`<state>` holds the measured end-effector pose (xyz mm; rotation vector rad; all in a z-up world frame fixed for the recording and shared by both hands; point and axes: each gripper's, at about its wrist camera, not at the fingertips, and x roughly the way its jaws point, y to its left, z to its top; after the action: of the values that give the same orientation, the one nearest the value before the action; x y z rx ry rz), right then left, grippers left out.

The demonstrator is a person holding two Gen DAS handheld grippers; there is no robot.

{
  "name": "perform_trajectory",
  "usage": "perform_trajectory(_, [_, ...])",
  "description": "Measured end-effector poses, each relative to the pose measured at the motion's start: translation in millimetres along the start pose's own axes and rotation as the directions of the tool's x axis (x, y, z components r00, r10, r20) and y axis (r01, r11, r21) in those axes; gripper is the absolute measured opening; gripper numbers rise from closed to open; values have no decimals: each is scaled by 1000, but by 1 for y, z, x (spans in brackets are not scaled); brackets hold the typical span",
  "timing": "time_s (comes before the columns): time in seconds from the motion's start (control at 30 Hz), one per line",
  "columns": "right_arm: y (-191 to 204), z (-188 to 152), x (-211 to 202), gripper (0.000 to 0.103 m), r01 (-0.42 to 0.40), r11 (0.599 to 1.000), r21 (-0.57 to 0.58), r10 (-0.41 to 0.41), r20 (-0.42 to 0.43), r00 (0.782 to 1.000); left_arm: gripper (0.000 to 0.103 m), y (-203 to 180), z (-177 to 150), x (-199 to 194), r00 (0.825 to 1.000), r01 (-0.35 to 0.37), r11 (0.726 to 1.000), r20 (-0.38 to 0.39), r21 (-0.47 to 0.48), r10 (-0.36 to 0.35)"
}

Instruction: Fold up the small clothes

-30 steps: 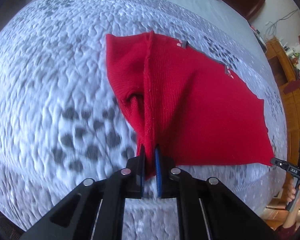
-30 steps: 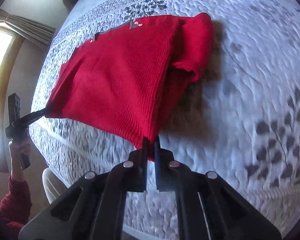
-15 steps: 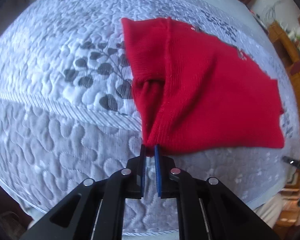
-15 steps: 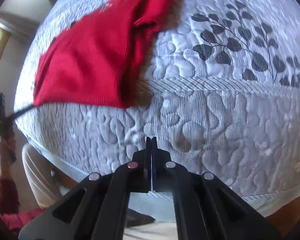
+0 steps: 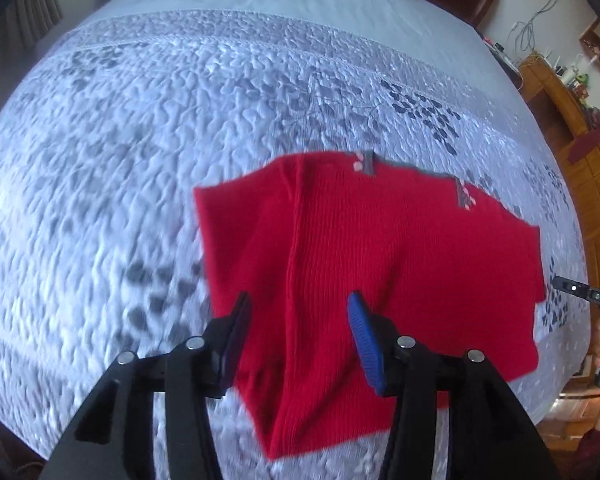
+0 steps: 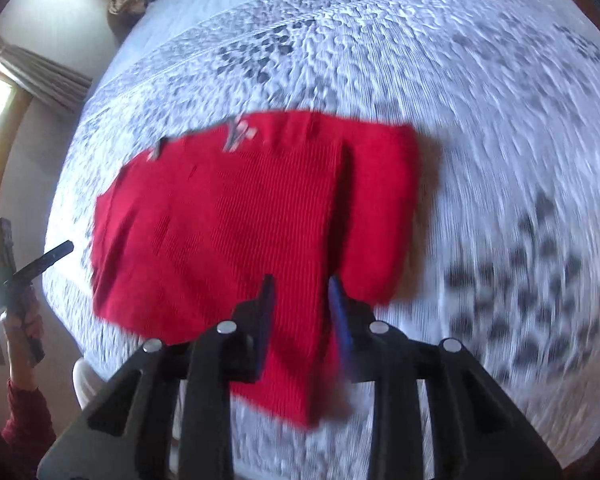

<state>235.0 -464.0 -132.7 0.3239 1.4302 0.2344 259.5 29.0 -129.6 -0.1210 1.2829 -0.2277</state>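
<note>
A red knit garment (image 5: 380, 272) lies flat on the quilted bed, with one side folded in along a lengthwise seam; it also shows in the right wrist view (image 6: 240, 232). My left gripper (image 5: 298, 312) is open, hovering over the garment's near left part, holding nothing. My right gripper (image 6: 300, 292) is open over the garment's near right part, by the folded-in side, holding nothing. Both views are blurred by motion. Each gripper shows small at the edge of the other's view (image 5: 580, 292) (image 6: 40, 264).
The white quilt with grey leaf print (image 5: 140, 160) covers the bed (image 6: 500, 160). A wooden cabinet (image 5: 580, 120) stands at the right of the bed. A curtain and window (image 6: 4, 92) are at the left. The bed's near edge runs just below the garment.
Both grippers have opened, letting go of the garment's corners. They pulled back, then moved forward over the garment, which now lies flat on the bed.
</note>
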Motion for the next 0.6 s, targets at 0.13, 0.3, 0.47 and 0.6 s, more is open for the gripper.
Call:
perform_trajectory(0.13, [-17, 40, 29, 35, 24, 999, 34, -23, -46, 999, 50, 3, 23, 32, 999, 26, 1000, -45, -10, -27])
perform_trajectory(0.3, [-34, 61, 55, 39, -44, 995, 92, 51, -75, 996, 50, 12, 38, 71, 994, 40, 999, -97, -35, -43])
perform_trajectory(0.47, [-32, 68, 62, 9, -51, 997, 61, 54, -48, 997, 37, 12, 50, 86, 994, 53, 998, -90, -40, -57])
perform_trajectory(0.6, [-22, 70, 49, 4, -81, 996, 25, 81, 26, 996, 5, 20, 60, 87, 994, 68, 994, -78, -84, -75])
